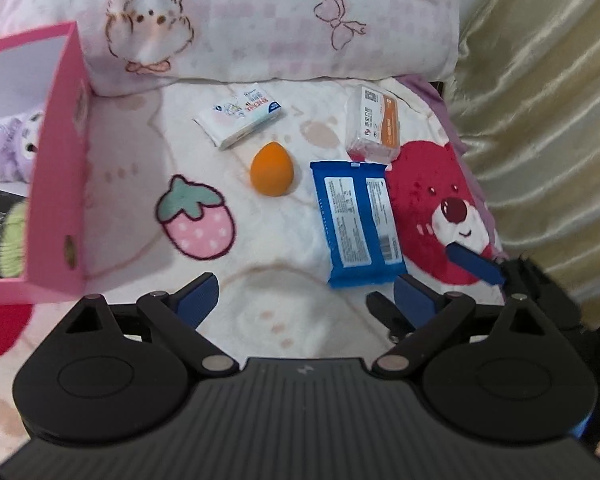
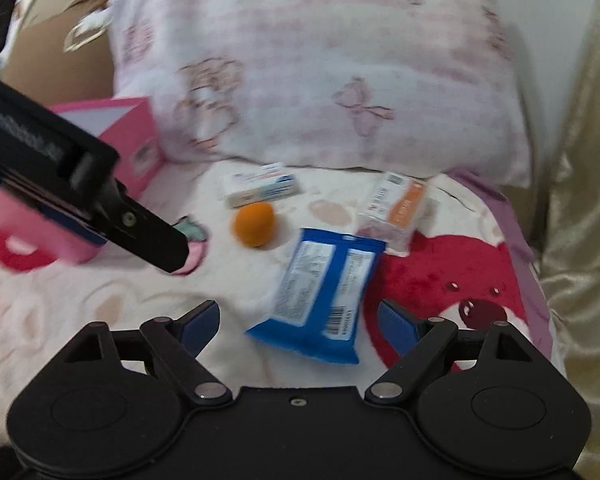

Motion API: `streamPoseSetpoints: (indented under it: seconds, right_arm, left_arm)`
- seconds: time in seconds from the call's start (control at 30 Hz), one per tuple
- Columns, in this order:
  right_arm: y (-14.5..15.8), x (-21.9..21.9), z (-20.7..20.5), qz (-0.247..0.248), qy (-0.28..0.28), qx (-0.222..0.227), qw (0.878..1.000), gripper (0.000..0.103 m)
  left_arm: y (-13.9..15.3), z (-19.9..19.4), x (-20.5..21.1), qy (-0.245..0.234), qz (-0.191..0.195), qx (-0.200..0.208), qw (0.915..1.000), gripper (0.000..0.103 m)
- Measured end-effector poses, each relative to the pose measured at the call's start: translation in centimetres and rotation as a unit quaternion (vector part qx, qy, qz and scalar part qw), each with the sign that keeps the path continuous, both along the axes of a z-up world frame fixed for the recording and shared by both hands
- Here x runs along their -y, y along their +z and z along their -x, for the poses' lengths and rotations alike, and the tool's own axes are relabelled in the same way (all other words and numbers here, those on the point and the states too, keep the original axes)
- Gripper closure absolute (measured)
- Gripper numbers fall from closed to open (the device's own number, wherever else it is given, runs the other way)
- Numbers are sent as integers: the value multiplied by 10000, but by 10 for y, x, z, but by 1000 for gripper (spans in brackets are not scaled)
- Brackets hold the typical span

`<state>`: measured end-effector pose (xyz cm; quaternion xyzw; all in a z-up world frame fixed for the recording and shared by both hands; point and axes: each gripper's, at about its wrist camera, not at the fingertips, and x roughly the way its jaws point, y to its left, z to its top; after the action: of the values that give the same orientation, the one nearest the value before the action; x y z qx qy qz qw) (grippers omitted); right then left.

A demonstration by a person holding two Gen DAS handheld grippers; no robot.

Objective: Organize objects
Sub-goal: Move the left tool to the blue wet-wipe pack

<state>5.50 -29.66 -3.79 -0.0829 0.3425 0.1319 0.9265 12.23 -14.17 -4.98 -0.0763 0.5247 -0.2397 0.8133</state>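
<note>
A: Left wrist view. Your left gripper (image 1: 306, 292) tilts steeply down over the blanket (image 1: 284, 240); jaws spread wide, nothing between the blue pads.

B: Where do the items lie?

A: Ahead of the jaws: orange sponge (image 1: 272, 170) in the middle, white tissue pack (image 1: 239, 120) beyond it, blue wipes pack (image 1: 360, 222) to the right, clear orange-labelled pack (image 1: 374, 126) behind that, near the pillow (image 1: 260, 16). All apart from your fingers. The pink box (image 1: 58, 184) stands open at the left edge.

B: Anything obscured?

A: The box is cut off by the frame; its contents are blurred, a purple plush shape and a dark item, not identifiable. A blue fingertip of your right gripper (image 1: 476, 266) pokes in at the right, its body mostly out of view.

A: Right wrist view. Your right gripper (image 2: 298, 318) points down less steeply; jaws spread, empty, with the near end of the blue wipes pack (image 2: 324, 292) on the blanket between and just past the fingertips, not pinched.

B: And the rest?

A: Sponge (image 2: 254, 220), tissue pack (image 2: 264, 186) and clear pack (image 2: 396, 210) lie farther out, all smeared by blur; print unreadable. Your left gripper (image 2: 100, 208) crosses in front of the pink box (image 2: 134, 148), hiding most of it.
</note>
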Motion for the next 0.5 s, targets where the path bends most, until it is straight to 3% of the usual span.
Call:
streamPoseSetpoints:
  seconds: [0.17,0.3,0.5]
  right_arm:
    - [-17,1,-5,196,43,227,9995,14]
    - [-29,1,-13,-61,111,41,9999,14]
    - [-43,0,-17,-170,209,-192,9995,14]
  left_arm:
    - [-15,-4,14,-89,364,281,9989,8]
    - [-27,-3,27,-217,185,800,9964,9]
    - [-37,-3,39,-431,170,1057,9933,13]
